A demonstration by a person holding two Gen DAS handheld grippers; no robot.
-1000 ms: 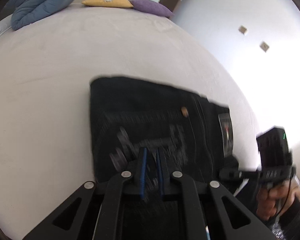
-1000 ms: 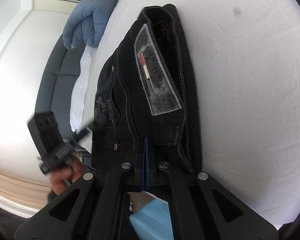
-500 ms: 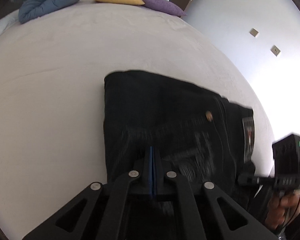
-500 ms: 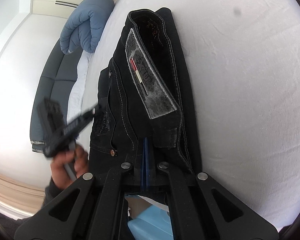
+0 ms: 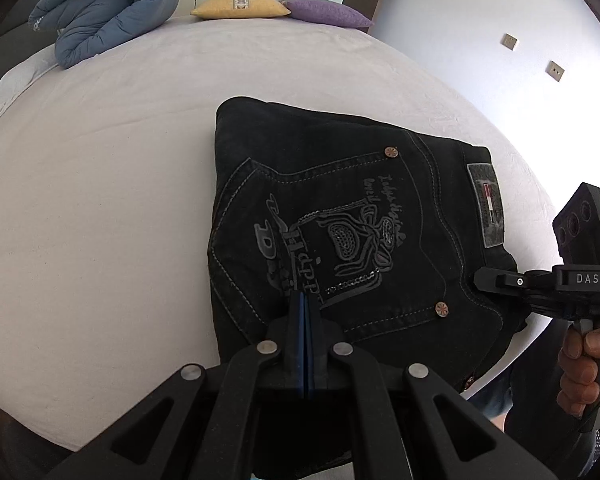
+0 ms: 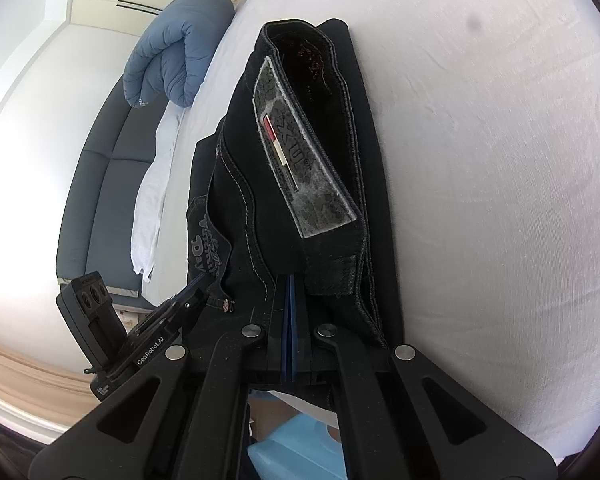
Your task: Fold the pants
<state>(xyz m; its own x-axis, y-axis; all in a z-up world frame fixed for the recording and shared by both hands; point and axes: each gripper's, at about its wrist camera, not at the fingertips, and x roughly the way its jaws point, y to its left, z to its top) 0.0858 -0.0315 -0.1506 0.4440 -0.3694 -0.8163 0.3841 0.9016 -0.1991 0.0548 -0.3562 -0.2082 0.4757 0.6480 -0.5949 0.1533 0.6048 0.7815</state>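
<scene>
We see the black pants [image 5: 340, 216] folded into a compact stack on the white bed [image 5: 100, 184], near the bed's near edge, back pocket and waist patch facing up. Our left claw [image 5: 305, 300] has its jaws together, tips over the pocket's embroidery with nothing between them. Our right claw [image 6: 288, 284] is also closed, tips at the waistband end of the pants; whether it pinches cloth we cannot tell. A blue duvet [image 5: 104, 12] lies at the far corner.
</scene>
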